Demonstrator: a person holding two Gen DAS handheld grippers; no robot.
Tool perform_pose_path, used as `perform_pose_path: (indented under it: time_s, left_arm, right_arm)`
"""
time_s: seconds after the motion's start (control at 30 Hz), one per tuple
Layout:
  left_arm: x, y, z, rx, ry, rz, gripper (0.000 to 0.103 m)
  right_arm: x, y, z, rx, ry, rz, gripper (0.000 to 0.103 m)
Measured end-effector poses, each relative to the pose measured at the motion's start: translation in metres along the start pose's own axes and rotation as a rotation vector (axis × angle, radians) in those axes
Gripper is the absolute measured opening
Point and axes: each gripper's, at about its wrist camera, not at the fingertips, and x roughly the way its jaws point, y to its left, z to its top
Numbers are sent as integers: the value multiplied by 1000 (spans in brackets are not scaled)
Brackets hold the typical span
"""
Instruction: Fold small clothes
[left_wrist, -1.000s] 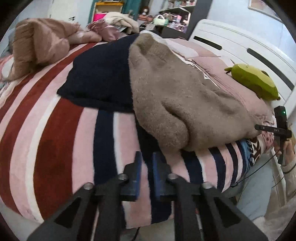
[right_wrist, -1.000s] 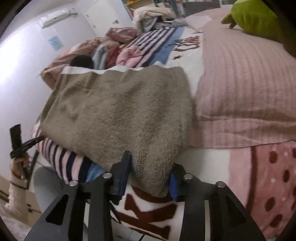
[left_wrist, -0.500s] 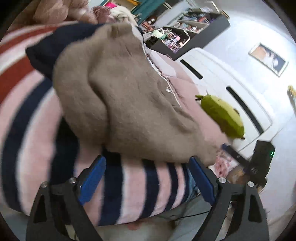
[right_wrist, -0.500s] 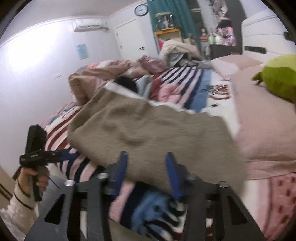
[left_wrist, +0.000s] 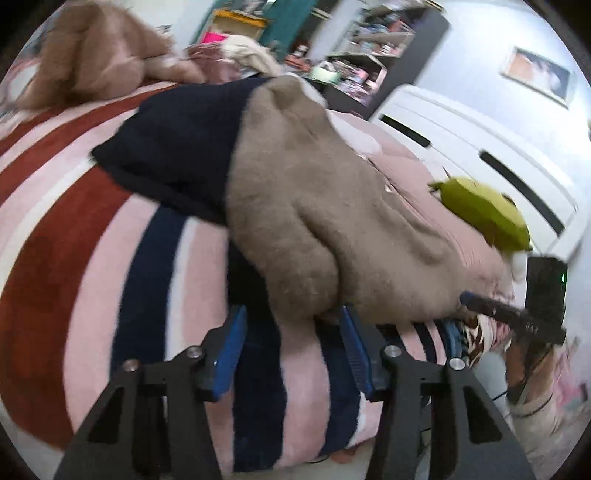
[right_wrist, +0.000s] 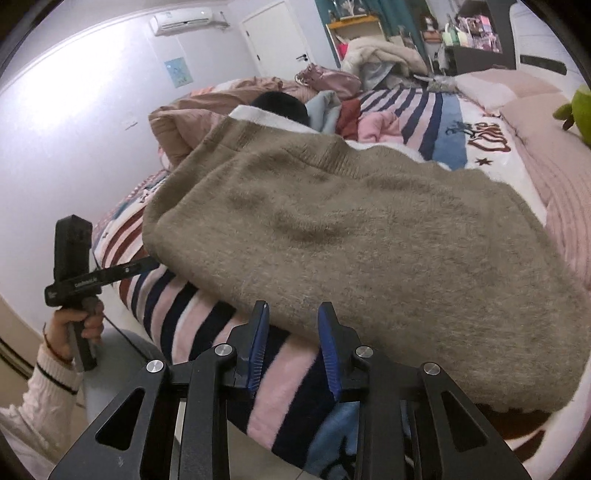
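Left wrist shows navy garment (left_wrist: 177, 147) beside taupe sweater (left_wrist: 314, 221) — right doesn't.

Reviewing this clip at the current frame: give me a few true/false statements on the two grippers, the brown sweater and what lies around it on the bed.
1. The left gripper is open, its fingers either side of the brown sweater's near edge. True.
2. The right gripper is clamped shut on the sweater. False: its fingers stand apart at the sweater's edge, gripping nothing.
3. The sweater lies partly over a dark navy garment. True.
4. The green plush toy sits on top of the sweater. False: it rests beyond it, on the pink bedding near the white headboard.
5. The blanket under the sweater is plain white. False: it is striped pink, red and navy.
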Motion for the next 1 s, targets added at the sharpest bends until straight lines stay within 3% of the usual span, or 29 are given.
perform_pose_path:
  time_s: [0.13,0.17,0.23,0.37,0.6,0.63,0.7,0.73,0.8,0.87,0.93,1.0]
  left_arm:
    - [16,0,14,45,-4,-18,52]
    - [14,1,14,49,-5,-26,43]
    - [13,1,18,70,1,-39,8]
    - [3,0,18,154,32,-9,7]
    - [-16,20,22,240,96,7,3]
    - [-17,24,21,243,101,21,0]
    - [-17,37,19,243,131,117,0]
    - [-19,43,19,208,124,106,0]
    - [-31,54,16,100,95,-12,11]
    - [-41,47,11,87,66,-47,53]
    - [-45,38,8,66,62,-101,59]
    - [-42,26,6,4,54,-165,75]
  right_arm:
    - [13,13,4,-43,26,-23,23]
    - [16,17,5,-52,30,-33,23]
    - [25,25,8,-68,29,-58,23]
    - [41,25,14,-65,49,-124,22]
    - [47,7,21,14,76,-158,14]
    - [47,6,22,20,79,-160,14]
    - [46,6,21,27,83,-172,14]
    - [47,7,22,27,84,-174,14]
    - [47,11,22,15,85,-182,17]
    - [45,16,23,3,79,-194,17]
    - [42,26,23,-19,66,-196,17]
    - [38,35,23,-41,39,-190,14]
